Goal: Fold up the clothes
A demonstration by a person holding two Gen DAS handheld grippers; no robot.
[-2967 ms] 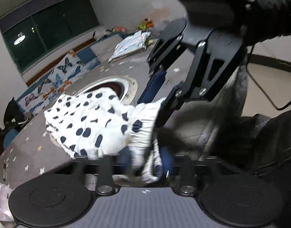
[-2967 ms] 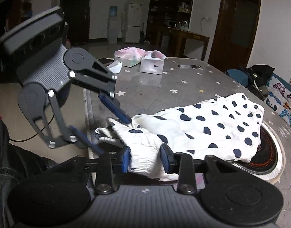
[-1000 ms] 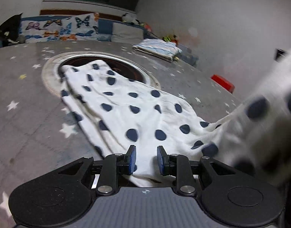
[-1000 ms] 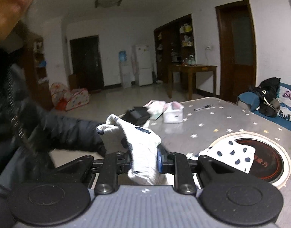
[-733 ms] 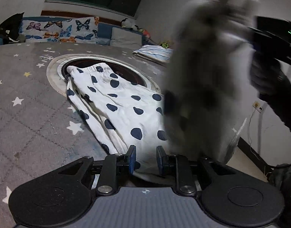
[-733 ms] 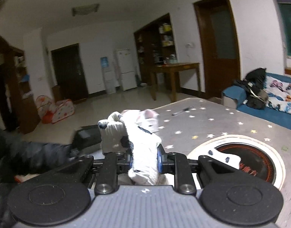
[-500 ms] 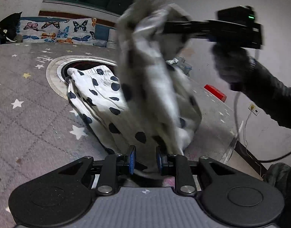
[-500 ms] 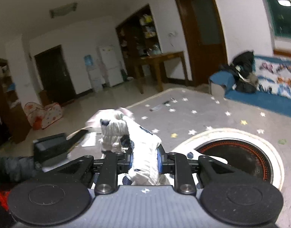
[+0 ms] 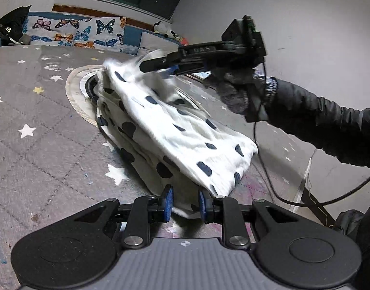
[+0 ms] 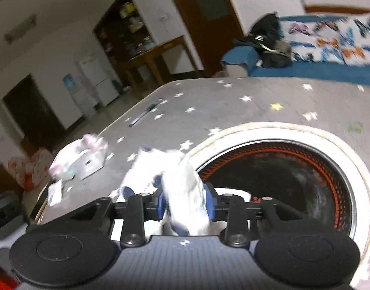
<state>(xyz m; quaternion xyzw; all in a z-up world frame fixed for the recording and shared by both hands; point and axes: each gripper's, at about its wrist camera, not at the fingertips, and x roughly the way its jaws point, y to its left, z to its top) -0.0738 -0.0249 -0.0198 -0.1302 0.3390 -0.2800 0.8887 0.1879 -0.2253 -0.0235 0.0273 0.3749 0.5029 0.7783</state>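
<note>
A white garment with dark blue dots [image 9: 185, 140] lies doubled over on the grey star-patterned table [image 9: 39, 133]. Its far end reaches the round dark insert [image 9: 76, 89]. My left gripper [image 9: 183, 204] sits low at the near fold, its blue pads shut on the cloth edge. A gloved hand holds my right gripper [image 9: 158, 68] over the far end, shut on a bunch of the same garment [image 10: 182, 188]. In the right wrist view that gripper [image 10: 185, 204] hovers at the rim of the insert [image 10: 293, 176]. The cloth there is blurred.
A dark sleeve [image 9: 317, 120] and a trailing cable cross the right side. Tissue packs [image 10: 81, 157] and a pen [image 10: 143, 114] lie on the far part of the table. A butterfly-print sofa [image 9: 73, 32] with a black bag [image 10: 269, 38] stands behind.
My right gripper lifted its end of the garment high, swung it across and lowered it toward the round insert, laying the top layer over the bottom. My left gripper stayed at the near edge.
</note>
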